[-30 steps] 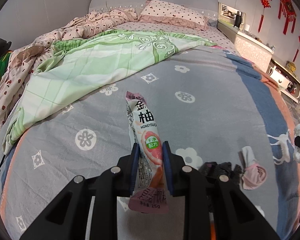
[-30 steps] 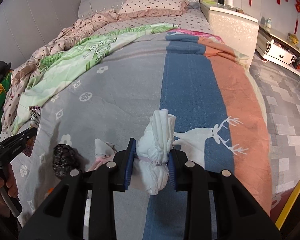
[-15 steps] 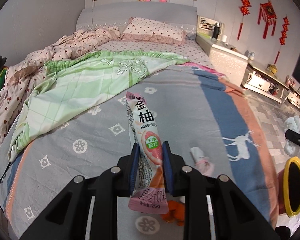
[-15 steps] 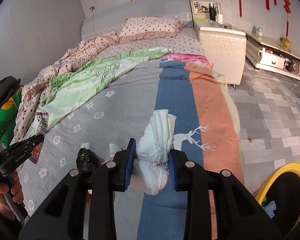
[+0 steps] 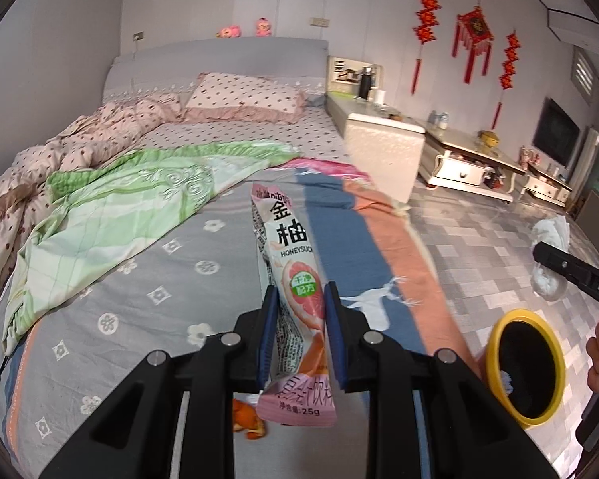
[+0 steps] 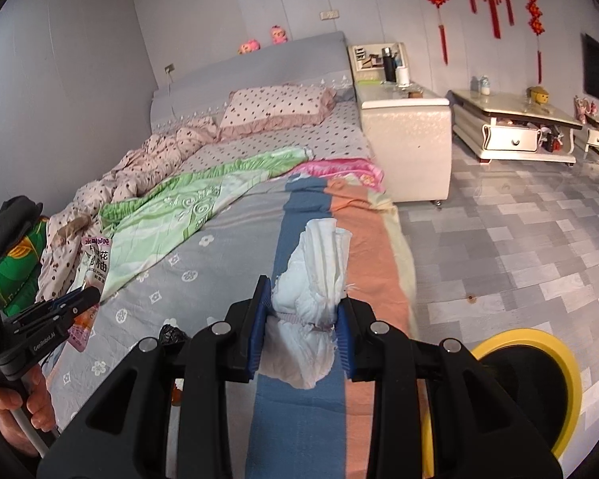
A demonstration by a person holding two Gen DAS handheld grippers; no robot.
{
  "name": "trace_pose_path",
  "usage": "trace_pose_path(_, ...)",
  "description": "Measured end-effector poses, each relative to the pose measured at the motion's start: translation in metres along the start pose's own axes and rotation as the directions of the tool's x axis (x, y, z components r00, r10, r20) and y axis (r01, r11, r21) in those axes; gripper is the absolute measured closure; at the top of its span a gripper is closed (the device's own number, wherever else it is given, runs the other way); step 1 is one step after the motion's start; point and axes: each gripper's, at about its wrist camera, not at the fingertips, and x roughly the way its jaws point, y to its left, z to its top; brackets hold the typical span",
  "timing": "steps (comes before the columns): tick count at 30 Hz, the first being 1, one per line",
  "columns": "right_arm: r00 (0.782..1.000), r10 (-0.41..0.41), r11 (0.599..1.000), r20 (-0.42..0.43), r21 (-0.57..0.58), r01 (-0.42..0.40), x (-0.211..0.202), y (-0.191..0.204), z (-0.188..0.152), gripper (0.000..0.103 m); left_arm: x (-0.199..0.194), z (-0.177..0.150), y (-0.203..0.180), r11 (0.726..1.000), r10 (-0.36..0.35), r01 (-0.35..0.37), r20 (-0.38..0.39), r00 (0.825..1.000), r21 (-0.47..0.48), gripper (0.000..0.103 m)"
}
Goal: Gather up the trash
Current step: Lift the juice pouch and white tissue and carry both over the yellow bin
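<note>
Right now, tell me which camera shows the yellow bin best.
The left wrist view: the yellow bin shows its whole rim and dark inside, on the floor beside the bed. The right wrist view catches it partly hidden behind the claw.

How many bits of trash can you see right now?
4: a snack wrapper in the left gripper, a tissue wad in the right gripper, orange peel and a black wad on the bed. More may be hidden.

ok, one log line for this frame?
left gripper: shut on snack wrapper | right gripper: shut on tissue wad | yellow bin: beside bed
</note>
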Motion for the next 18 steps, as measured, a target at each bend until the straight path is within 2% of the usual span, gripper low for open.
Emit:
trace_pose_path(9,0.994,-0.058,0.997,0.090,0.061,0.052,-0.072,-0.065,0.010,0.074,-0.019,0.010,-0.081,0.992,-0.110,0.109,0.012,0.994,0.064,0.081)
trace_pose_path(18,0.981,-0.145,0.984,0.132,0.127,0.128,-0.131,-0.138,0.008,0.074,-0.023,0.008,-0.155,0.970,-0.203,0.201,-0.001,0.979,0.139,0.081)
